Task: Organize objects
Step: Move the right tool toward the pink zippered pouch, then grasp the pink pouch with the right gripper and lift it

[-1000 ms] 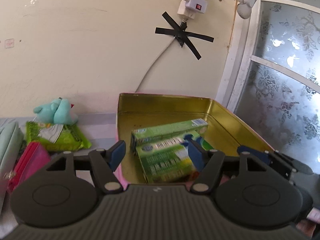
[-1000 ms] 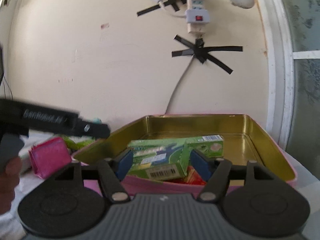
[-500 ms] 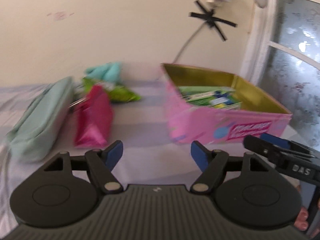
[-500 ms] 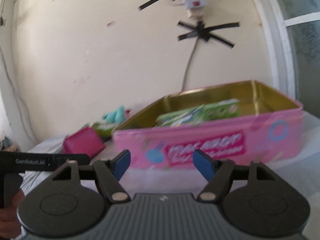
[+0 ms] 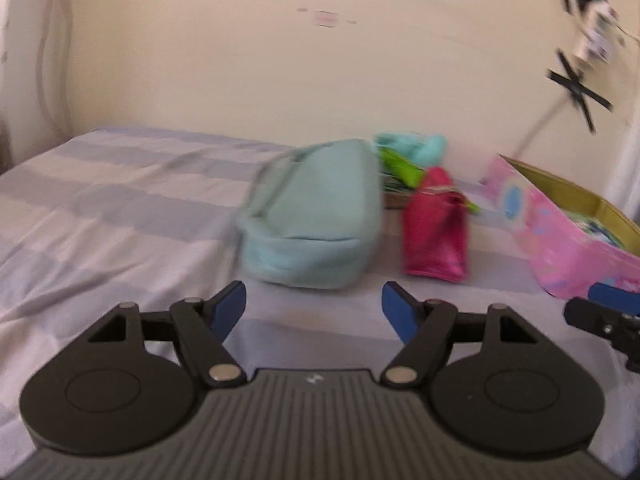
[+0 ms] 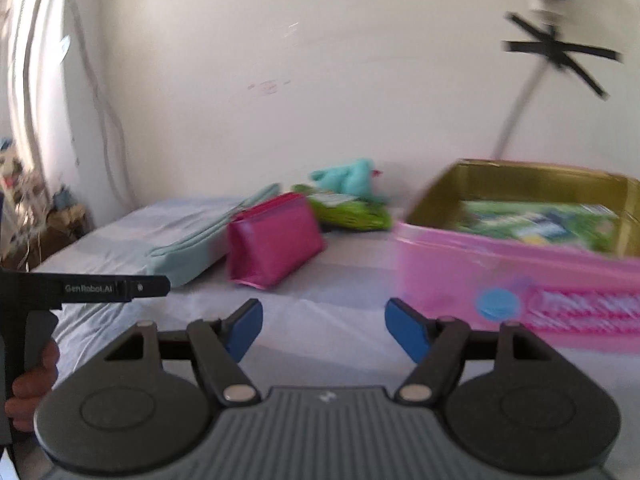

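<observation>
The bed [image 5: 120, 208], under a pale striped sheet, carried everything, and its near half lay bare. The pink tin [image 6: 460, 272] stood open toward the bed's far right corner, with green boxes [image 6: 536, 224] already lying inside. Left of it, along the far edge by the wall, the loose things clustered. The teal pouch [image 5: 312, 224] was the bulkiest and reached furthest toward the near edge. The magenta pouch [image 6: 272, 244] lay just beside it, between it and the tin. The green packet [image 6: 348, 210] and the small teal plush toy [image 6: 348, 174] were behind them against the wall.

The step in hand looked like a reach for the next loose item. The teal pouch sat straight ahead of the left tool [image 5: 314, 310], so it was the likely target. Soft and wide, it would probably take best across a narrow end or a seam, approached low over the sheet without dragging fabric. The magenta pouch was close enough to be nudged.

Both tools pointed forward and slightly downward over the bare sheet. The left tool's jaws stood apart with nothing between them. The right tool [image 6: 324, 326] was likewise parted and empty, facing the gap between magenta pouch and tin. A hand [image 6: 32, 392] wrapped the left tool's grip.
</observation>
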The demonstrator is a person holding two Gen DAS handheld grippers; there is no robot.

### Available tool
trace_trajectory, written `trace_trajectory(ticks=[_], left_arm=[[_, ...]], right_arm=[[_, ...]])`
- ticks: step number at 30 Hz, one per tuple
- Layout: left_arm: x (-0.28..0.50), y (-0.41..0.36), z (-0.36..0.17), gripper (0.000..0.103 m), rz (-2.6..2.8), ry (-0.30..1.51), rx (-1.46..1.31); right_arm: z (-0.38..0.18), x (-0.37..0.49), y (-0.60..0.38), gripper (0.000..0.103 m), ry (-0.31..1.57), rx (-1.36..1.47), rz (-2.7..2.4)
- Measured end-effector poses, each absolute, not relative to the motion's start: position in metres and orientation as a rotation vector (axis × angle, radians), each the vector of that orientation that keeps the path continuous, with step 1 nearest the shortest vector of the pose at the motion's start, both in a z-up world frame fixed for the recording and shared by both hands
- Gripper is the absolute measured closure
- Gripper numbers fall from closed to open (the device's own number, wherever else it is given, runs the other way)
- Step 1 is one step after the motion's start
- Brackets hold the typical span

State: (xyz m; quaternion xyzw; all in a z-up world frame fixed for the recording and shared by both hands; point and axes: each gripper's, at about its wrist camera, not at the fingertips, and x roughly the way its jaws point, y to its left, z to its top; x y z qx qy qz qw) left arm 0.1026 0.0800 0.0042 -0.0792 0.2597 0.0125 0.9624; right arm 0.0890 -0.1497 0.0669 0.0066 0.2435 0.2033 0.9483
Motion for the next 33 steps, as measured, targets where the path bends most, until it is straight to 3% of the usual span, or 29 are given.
trace_trajectory(ticks=[7,10,11,12,20,33], left_arm=[[0.101,0.091,0.004,0.027,-0.025,0.490,-0.254],[0.098,0.087,0.006,0.026,-0.040,0.470,-0.229],[0.098,0.087,0.006,0.026,-0.044,0.467,-0.226],[0.098,0.087,0.006,0.026,-0.047,0.466,-0.224],[0.096,0.087,0.003,0.026,-0.048,0.468,-0.220],[0.093,0.070,0.003,0.026,0.002,0.470,-0.084]], right_arm=[[0.058,0.133,-0.087,0.050,0.519,-0.127,0.448],[0.056,0.146,-0.077,0.062,0.528,-0.156,0.432],[0.055,0.150,-0.074,0.069,0.532,-0.158,0.423],[0.054,0.154,-0.075,0.085,0.537,-0.156,0.420],[0.056,0.133,-0.098,0.092,0.538,-0.148,0.399],[0.056,0.037,-0.165,0.092,0.489,-0.160,0.372]])
